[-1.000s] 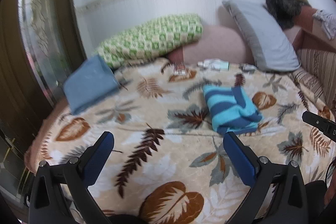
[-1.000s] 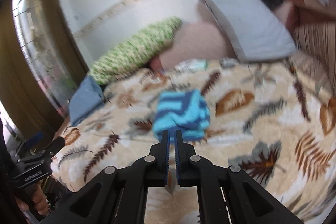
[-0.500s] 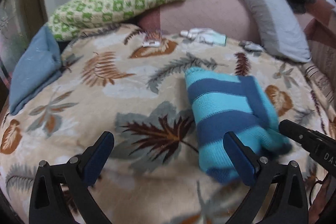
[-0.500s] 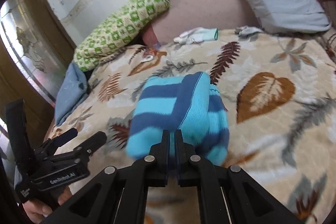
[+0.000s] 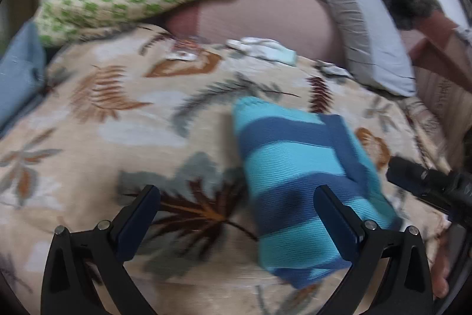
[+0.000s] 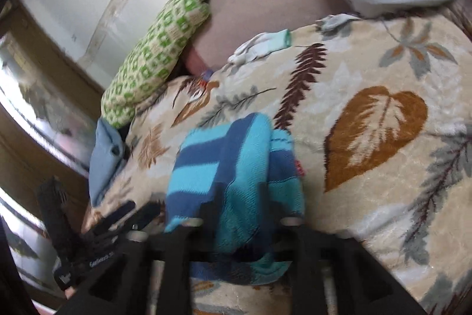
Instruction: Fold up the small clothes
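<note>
In the left wrist view, my left gripper (image 5: 236, 214) stands wide open with nothing between its fingers. The striped sweater (image 5: 301, 176), light blue and dark blue, lies in a loose bundle on the blanket (image 5: 88, 138), toward the near right part of the bed; my right finger pad is just at its near left side. I judge the sweater to be light, soft and thick knit, not slippery, not fragile; it will sag and stretch if I lift it by one point. A good hold would be an outer edge or a corner, not the thick middle. To the left of the sweater the blanket is free, enough room to spread it. The right gripper (image 5: 424, 182) shows at the right edge, near the sweater.

In the right wrist view, my right gripper (image 6: 239, 202) is just opening, and the near end of the sweater (image 6: 224, 161) sits between its fingers; the picture is blurred, so I cannot tell if the pads touch the cloth. The near edge of the bed is close below the sweater, so I must not pull it toward me. Far from it, by the pillows (image 6: 153, 58), lie some small pale clothes (image 6: 262, 46), well apart. The left gripper (image 6: 124, 217) is at the lower left, beside the sweater.
</note>
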The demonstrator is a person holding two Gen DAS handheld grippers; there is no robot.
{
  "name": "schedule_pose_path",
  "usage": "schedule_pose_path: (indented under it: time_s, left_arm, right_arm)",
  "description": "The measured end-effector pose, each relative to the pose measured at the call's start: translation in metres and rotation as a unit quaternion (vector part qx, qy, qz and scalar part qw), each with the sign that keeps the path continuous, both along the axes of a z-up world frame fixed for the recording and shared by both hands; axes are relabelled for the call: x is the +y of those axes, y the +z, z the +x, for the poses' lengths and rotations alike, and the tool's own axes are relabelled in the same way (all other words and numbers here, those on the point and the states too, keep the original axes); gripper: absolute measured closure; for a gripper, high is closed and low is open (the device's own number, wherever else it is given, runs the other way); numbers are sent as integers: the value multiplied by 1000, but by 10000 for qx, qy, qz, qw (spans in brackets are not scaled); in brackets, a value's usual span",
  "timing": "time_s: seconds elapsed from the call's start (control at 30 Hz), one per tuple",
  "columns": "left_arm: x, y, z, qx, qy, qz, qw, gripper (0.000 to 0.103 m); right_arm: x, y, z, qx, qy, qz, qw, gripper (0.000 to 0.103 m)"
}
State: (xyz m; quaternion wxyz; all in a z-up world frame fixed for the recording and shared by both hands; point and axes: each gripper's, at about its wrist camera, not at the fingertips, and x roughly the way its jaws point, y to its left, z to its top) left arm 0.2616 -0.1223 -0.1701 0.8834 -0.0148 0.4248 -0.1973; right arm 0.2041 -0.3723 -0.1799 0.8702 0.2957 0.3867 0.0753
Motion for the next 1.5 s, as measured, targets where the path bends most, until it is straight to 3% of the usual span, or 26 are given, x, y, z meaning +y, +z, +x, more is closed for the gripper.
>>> schedule_pose_path:
  time_s: [0.03, 0.17, 0.33, 0.5, 0.63, 0.8, 0.87, 1.13, 1.5]
  left_arm:
    - [-2, -1, 0, -4, -58, -27, 10000, 0]
    - [-10, -9, 3, 103, -420, -228, 9988, 0]
    - [-13, -11, 10, 299, -752, -642, 9946, 0]
    - [-14, -20, 19, 580, -828, -855, 9912, 0]
    - [-15, -23, 22, 822, -963, -1169, 9850, 0]
    - [-26, -23, 22, 760, -1096, -1065, 9853, 3]
    - [-32, -24, 20, 801, -1253, -1113, 9826, 11]
    - [-37, -17, 17, 605, -1355, -1112, 9827, 13]
    - [-9, 28, 10, 130, -1276, -1319, 9829, 13]
  right_arm:
    - [-5, 0, -1, -34, -98, 112, 9999, 28]
    - [-19, -4, 2, 36, -280, 389, 9988, 28]
    - [-35, -28, 18, 528, -283, 862, 9945, 28]
    - [-44, -54, 30, 832, -232, 1622, 9830, 28]
    - [-36, -63, 39, 931, 2, 1715, 9808, 28]
    - [-27, -84, 48, 1109, 184, 2304, 9666, 29]
    - [-24, -86, 50, 1089, 273, 2314, 9664, 30]
    - [-14, -86, 56, 1052, 391, 2384, 9647, 46]
    - [17, -48, 56, 544, 852, 2388, 9658, 50]
